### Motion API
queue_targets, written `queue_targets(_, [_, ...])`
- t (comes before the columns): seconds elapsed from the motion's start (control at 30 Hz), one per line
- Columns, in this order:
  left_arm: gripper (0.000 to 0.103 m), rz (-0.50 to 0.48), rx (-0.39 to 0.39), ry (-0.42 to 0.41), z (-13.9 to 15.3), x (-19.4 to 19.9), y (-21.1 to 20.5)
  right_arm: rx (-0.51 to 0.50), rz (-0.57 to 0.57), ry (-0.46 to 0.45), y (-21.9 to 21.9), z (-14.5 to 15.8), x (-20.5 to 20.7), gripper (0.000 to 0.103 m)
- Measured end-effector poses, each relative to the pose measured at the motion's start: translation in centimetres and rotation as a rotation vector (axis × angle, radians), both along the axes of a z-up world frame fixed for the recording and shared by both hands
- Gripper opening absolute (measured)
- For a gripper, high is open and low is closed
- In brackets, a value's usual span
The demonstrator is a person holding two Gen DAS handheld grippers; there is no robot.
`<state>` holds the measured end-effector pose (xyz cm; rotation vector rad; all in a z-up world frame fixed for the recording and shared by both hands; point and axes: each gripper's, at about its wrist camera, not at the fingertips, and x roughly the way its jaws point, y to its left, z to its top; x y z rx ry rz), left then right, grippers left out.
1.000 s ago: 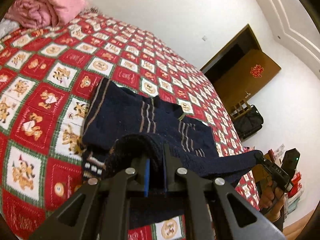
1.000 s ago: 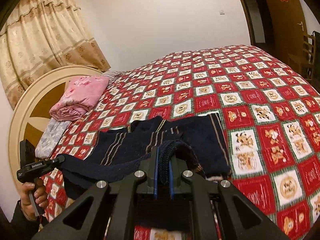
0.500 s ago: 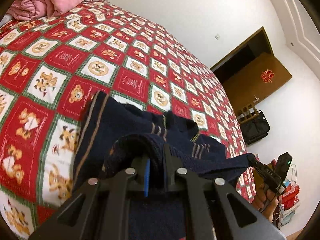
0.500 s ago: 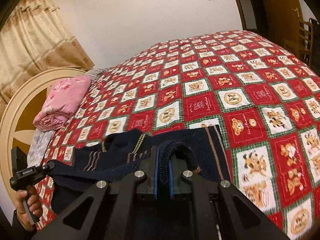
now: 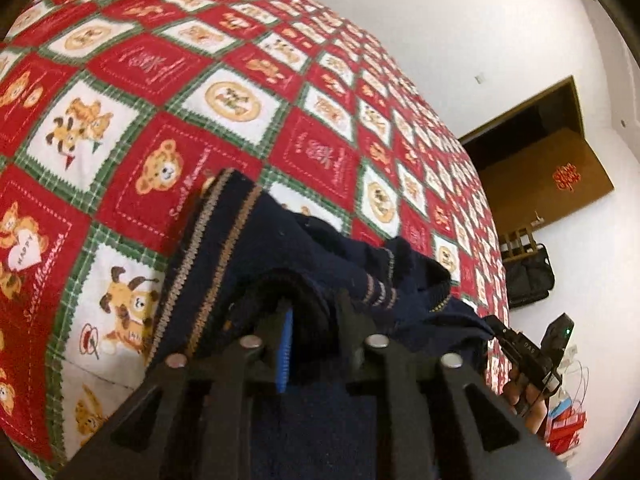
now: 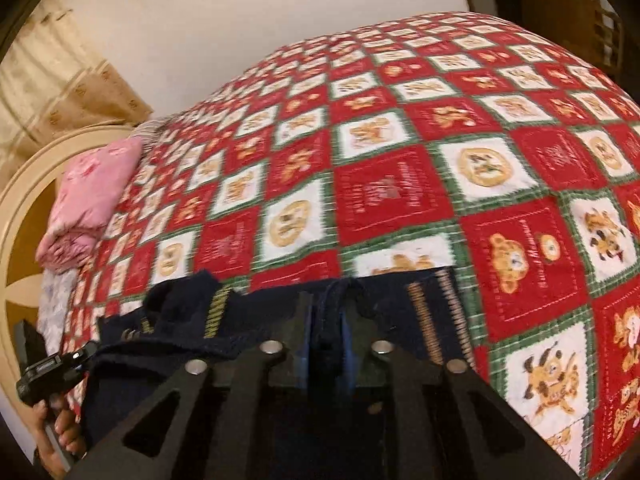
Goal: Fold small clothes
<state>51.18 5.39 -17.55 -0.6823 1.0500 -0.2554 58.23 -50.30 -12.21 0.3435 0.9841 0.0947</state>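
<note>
A small navy knit sweater (image 5: pixel 304 248) with tan stripes lies partly on the red, white and green bear-patterned bedspread (image 5: pixel 168 112). My left gripper (image 5: pixel 314 312) is shut on a bunched edge of it, close to the bed. My right gripper (image 6: pixel 326 312) is shut on the other edge of the sweater (image 6: pixel 188 320), and the cloth stretches between the two. The right gripper also shows in the left wrist view (image 5: pixel 492 326), and the left gripper in the right wrist view (image 6: pixel 86 354), each pinching navy cloth. The striped hem (image 6: pixel 436 316) lies on the bedspread.
A folded pink blanket (image 6: pixel 92 196) sits by the cream headboard (image 6: pixel 24 208) with a curtain (image 6: pixel 60 88) behind. A brown door (image 5: pixel 540 176), a black bag (image 5: pixel 528 280) and red items on the floor (image 5: pixel 568 428) stand off the bed.
Both grippers have moved forward and down over the bed, carrying the held sweater edge over the rest of the garment. Less sweater shows ahead, and the bedspread looks closer.
</note>
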Motion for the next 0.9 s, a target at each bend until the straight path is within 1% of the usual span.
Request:
queue_targets(0.03, [0.026, -0.002, -0.012, 0.001, -0.1, -0.1, 0.1, -0.025, -0.024, -0.006, -0.4, 0.1, -0.1, 0.054])
queue_targets(0.07, [0.03, -0.005, -0.015, 0.001, 0.0, -0.2, 0.2, -0.028, -0.043, -0.017, -0.8, 0.2, -0.3, 0.06])
queue_targets(0.1, [0.034, -0.007, -0.012, -0.001, 0.2, -0.5, 0.3, -0.004, -0.055, -0.029, -1.3, 0.4, -0.7, 0.061])
queue_targets(0.17, [0.049, -0.005, -0.003, -0.022, 0.7, -1.1, 0.6, 0.033, -0.057, -0.043, -2.1, 0.7, -1.3, 0.061])
queue_targets(0.2, [0.053, 0.003, -0.004, -0.03, 1.1, -1.7, 0.8, 0.026, -0.059, -0.046, -2.3, 0.8, -1.8, 0.061])
queue_targets(0.27, [0.07, 0.003, -0.006, -0.036, 1.8, -2.6, 1.2, 0.012, -0.038, -0.044, -2.4, 1.2, -3.5, 0.061])
queue_targets(0.3, [0.072, 0.006, 0.0, -0.036, 2.2, -3.2, 1.4, 0.01, -0.021, -0.041, -2.3, 1.3, -4.4, 0.061])
queue_targets(0.37, [0.074, 0.001, 0.005, -0.065, 3.1, -4.3, 1.8, 0.011, 0.016, -0.037, -1.9, 1.5, -6.5, 0.061])
queue_targets(0.43, [0.078, -0.008, 0.05, -0.099, 3.9, -5.9, 2.3, 0.015, 0.05, -0.022, -1.7, 1.6, -8.9, 0.06])
queue_targets(0.47, [0.08, -0.01, 0.065, -0.112, 4.0, -6.5, 2.5, 0.016, 0.065, -0.016, -1.5, 1.6, -10.0, 0.057])
queue_targets(0.5, [0.081, -0.015, 0.086, -0.13, 4.2, -7.3, 2.6, 0.006, 0.08, -0.006, -1.3, 1.5, -11.0, 0.052])
queue_targets(0.53, [0.081, -0.02, 0.11, -0.134, 4.0, -8.0, 2.6, -0.029, 0.089, 0.012, -1.0, 1.4, -11.9, 0.049])
queue_targets(0.57, [0.081, -0.037, 0.141, -0.126, 3.7, -8.7, 2.4, -0.063, 0.081, 0.024, -1.0, 1.2, -12.8, 0.048])
queue_targets(0.63, [0.08, -0.06, 0.173, -0.11, 2.9, -9.6, 1.8, -0.055, 0.076, 0.042, -1.4, 0.7, -14.0, 0.043])
queue_targets(0.7, [0.078, -0.076, 0.189, -0.093, 1.9, -10.8, 1.4, -0.035, 0.056, 0.052, -1.8, 0.3, -15.0, 0.043])
queue_targets(0.73, [0.072, -0.087, 0.181, -0.093, 1.5, -11.4, 1.2, -0.031, 0.056, 0.053, -2.0, 0.2, -15.3, 0.043])
queue_targets(0.77, [0.059, -0.093, 0.185, -0.093, 1.2, -11.9, 0.9, -0.03, 0.063, 0.055, -1.9, 0.1, -15.7, 0.043])
queue_targets(0.83, [0.051, -0.123, 0.181, -0.096, 1.0, -12.8, 0.3, -0.034, 0.076, 0.057, -1.6, 0.1, -16.4, 0.043])
queue_targets(0.9, [0.051, -0.142, 0.207, -0.102, 0.8, -13.4, -0.4, -0.049, 0.085, 0.061, -1.4, -0.1, -16.7, 0.043])
